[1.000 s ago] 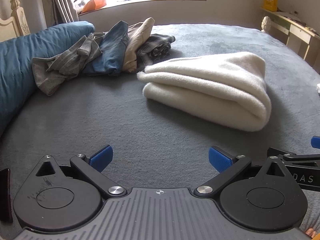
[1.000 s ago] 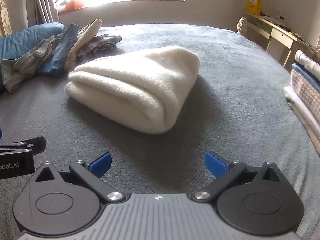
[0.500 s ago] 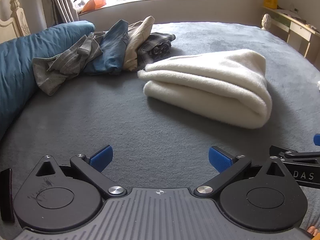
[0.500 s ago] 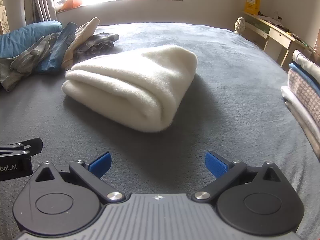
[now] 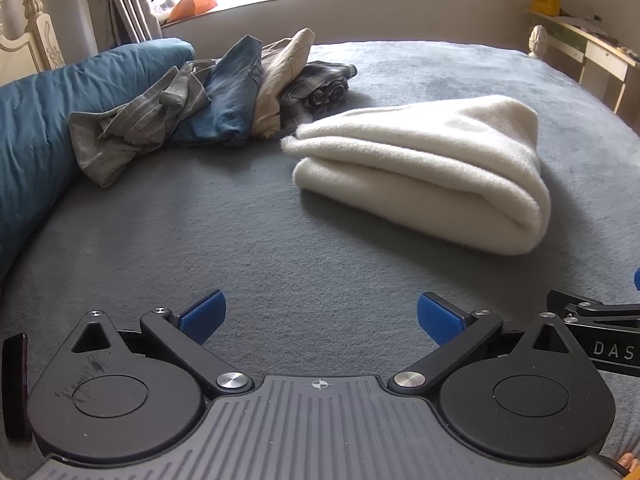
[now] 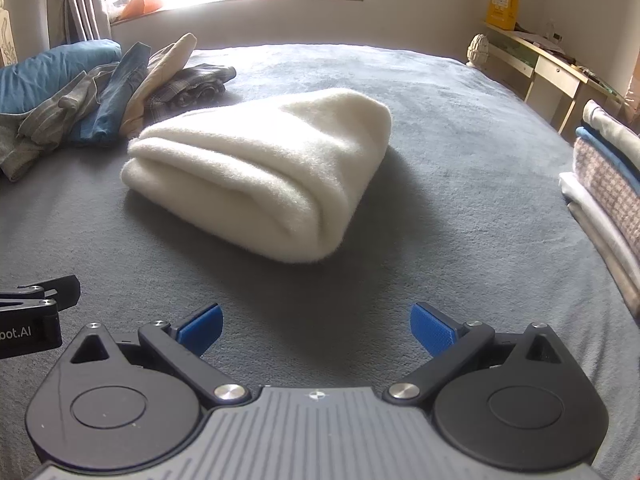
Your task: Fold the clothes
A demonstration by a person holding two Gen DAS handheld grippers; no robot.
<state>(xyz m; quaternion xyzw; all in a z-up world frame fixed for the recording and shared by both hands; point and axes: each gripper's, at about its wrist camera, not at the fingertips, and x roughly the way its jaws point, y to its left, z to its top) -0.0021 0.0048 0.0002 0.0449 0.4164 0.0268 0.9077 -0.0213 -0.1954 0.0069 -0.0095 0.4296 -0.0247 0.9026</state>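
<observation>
- The cream garment (image 6: 260,184) appears folded already, so the next step is judged to be moving it to the folded stack (image 6: 608,168) at the right edge of the frame.
- It should be gripped through all layers at both ends and lifted level, so no fold slips.
- The left gripper (image 5: 320,316) and right gripper (image 6: 316,320) are held low over the bed (image 6: 440,128), jaws spread, nothing held.
- The garment lies mid-frame: thick, fleecy, rounded (layered edges facing lower left).
- Unfolded clothes (image 5: 208,96) are heaped at upper left.

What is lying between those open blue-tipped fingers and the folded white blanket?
Nothing: only bare grey bedcover lies between the right gripper and the blanket, as the right wrist view shows.
</observation>
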